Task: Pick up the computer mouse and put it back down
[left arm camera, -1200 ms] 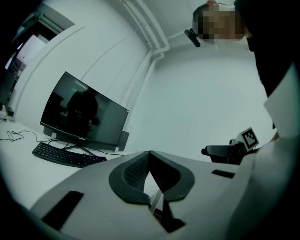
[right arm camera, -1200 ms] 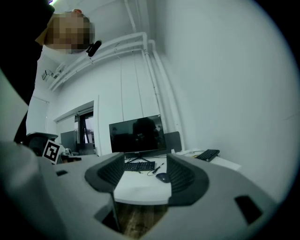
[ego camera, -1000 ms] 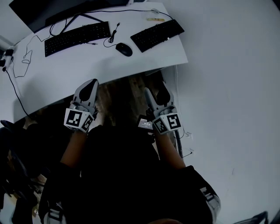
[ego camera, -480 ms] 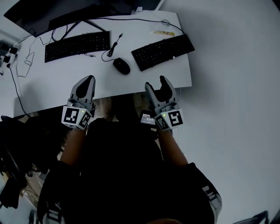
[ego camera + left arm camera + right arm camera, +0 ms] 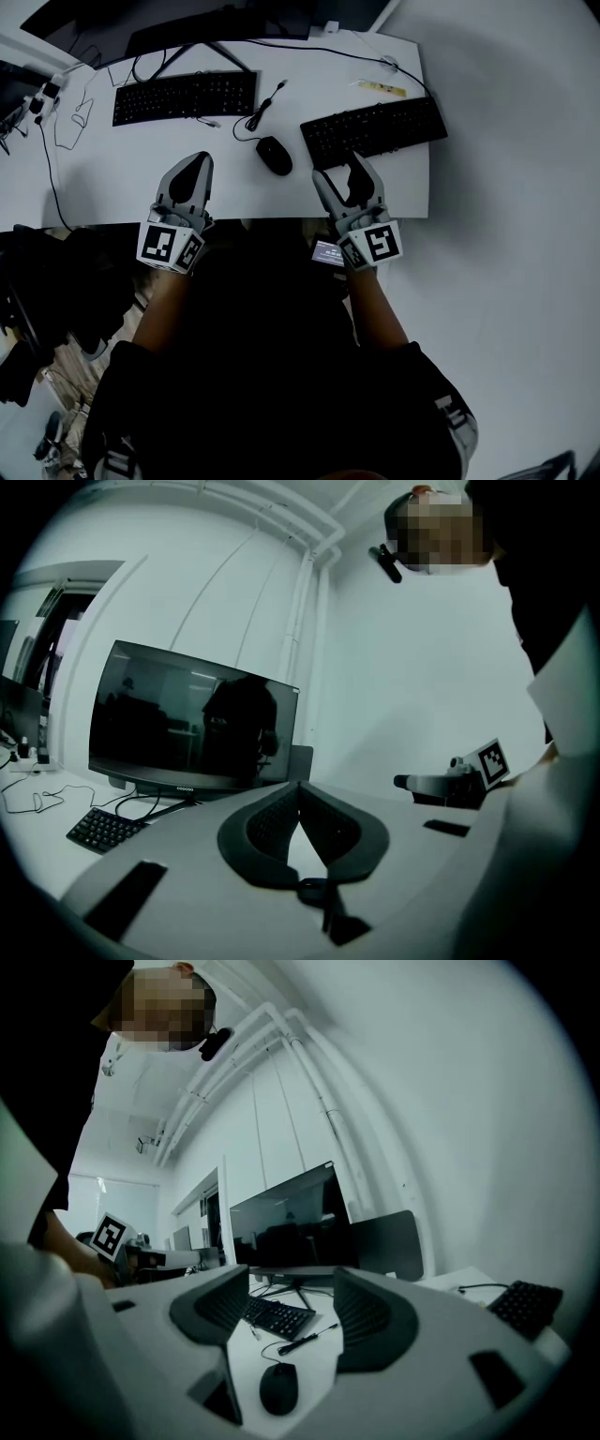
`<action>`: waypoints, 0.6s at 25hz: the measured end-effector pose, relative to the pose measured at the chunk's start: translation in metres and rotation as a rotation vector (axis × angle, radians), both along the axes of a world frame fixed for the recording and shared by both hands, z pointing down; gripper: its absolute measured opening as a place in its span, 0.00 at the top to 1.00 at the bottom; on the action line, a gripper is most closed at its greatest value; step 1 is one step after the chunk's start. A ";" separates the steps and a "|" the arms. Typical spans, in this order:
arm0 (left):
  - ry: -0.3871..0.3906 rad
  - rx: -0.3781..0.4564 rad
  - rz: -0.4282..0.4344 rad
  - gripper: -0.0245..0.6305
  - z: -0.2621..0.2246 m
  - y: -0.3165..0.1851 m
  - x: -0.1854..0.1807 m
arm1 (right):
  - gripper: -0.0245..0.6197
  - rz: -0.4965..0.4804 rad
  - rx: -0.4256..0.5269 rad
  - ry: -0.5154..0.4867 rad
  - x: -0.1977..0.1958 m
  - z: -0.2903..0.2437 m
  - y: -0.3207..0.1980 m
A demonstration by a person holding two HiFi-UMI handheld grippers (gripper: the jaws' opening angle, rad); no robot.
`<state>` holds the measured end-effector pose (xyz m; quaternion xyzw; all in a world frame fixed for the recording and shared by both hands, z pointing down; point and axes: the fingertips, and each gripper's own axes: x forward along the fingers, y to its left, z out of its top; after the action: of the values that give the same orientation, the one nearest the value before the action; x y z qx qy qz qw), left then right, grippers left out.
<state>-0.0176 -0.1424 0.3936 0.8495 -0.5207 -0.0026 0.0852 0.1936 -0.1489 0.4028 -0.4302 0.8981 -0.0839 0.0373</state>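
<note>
Our right claw [image 5: 339,174] is held level over the front edge of the desk [image 5: 112,183] with its jaws standing wide apart and nothing gripped between them. In the right gripper view [image 5: 292,1309] we look through that gap and see the mouse [image 5: 278,1388] lying flat on the desk ahead, clear of both pads.

Our left claw [image 5: 193,161] also hangs over the desk's front edge. Its own view [image 5: 300,789] shows the two jaw tips meeting, so it is closed and holds nothing.

From the head view the mouse [image 5: 275,156] sits on the white desk between the two claws and a little further in, nearer the right claw than the left and touching neither. It lies just beside the left end of the right keyboard [image 5: 375,129]. The left keyboard [image 5: 185,96] is further back and well apart from the mouse. A thin black cable [image 5: 265,101] with a plug at its end lies between the two keyboards, behind the mouse.

We see a dark monitor [image 5: 202,21] standing at the back edge of the desk behind the left keyboard; it also fills the middle of the right gripper view [image 5: 286,1222].
</note>
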 end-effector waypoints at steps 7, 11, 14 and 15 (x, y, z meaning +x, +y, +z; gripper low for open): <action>0.017 -0.036 -0.021 0.97 0.025 -0.025 -0.010 | 0.52 -0.091 -0.068 0.080 -0.029 0.029 -0.023; 0.035 -0.056 -0.006 0.97 0.045 -0.038 -0.017 | 0.52 -0.143 -0.090 0.133 -0.057 0.046 -0.035; 0.046 -0.072 0.016 0.97 0.061 -0.047 -0.020 | 0.52 -0.166 -0.129 0.173 -0.076 0.061 -0.042; 0.050 -0.077 0.021 0.97 0.067 -0.049 -0.021 | 0.52 -0.179 -0.148 0.188 -0.082 0.068 -0.042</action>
<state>-0.0385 -0.1916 0.4607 0.8507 -0.5091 -0.0030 0.1311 0.1116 -0.1912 0.4709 -0.3557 0.9238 -0.1124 -0.0866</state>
